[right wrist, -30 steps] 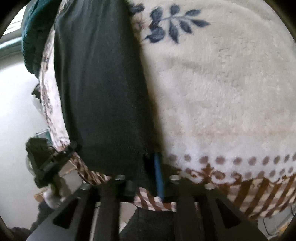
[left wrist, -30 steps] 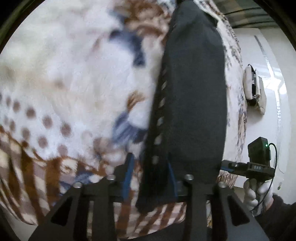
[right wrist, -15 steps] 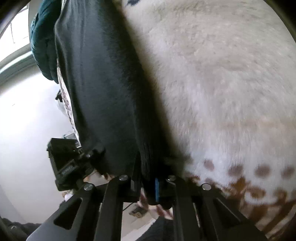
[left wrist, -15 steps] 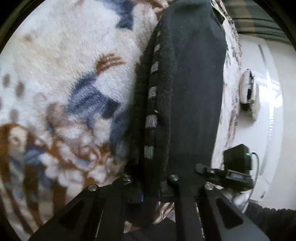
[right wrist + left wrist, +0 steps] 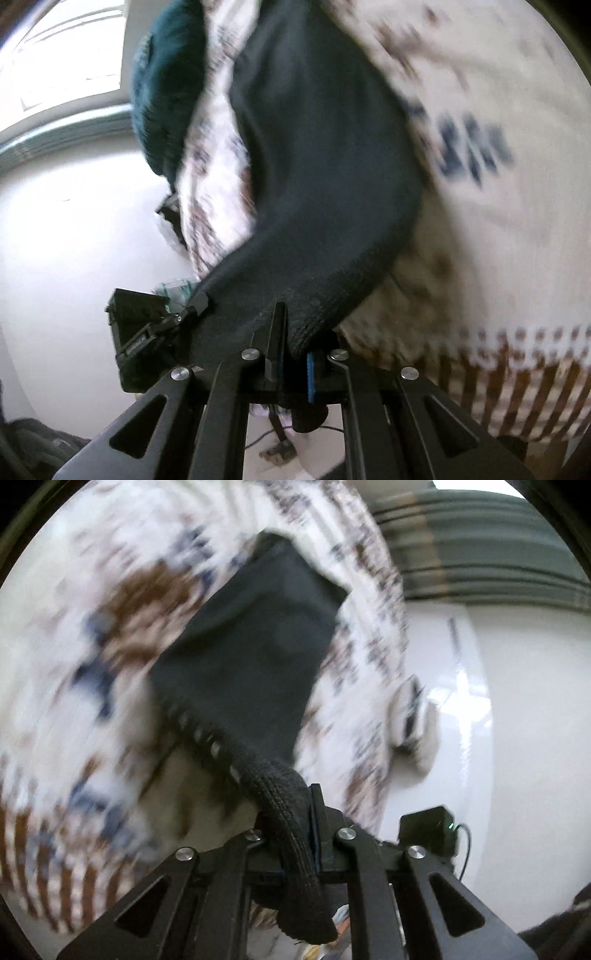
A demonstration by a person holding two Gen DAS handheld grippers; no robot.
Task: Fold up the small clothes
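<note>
Bare white floor [image 5: 517, 701] lies open beside the blanket [image 5: 498, 240]; a teal garment [image 5: 166, 85] sits at its far edge

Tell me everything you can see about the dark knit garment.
The garment is dark, almost black, knitted, with a ribbed edge bearing light dashes. The left gripper and right gripper are each shut on a near corner. Its near end hangs lifted; the far end seems to lie on the fleecy patterned blanket.

Matt knitted dark garment [image 5: 255, 657], fluffy fleece blanket [image 5: 498, 229]
</note>
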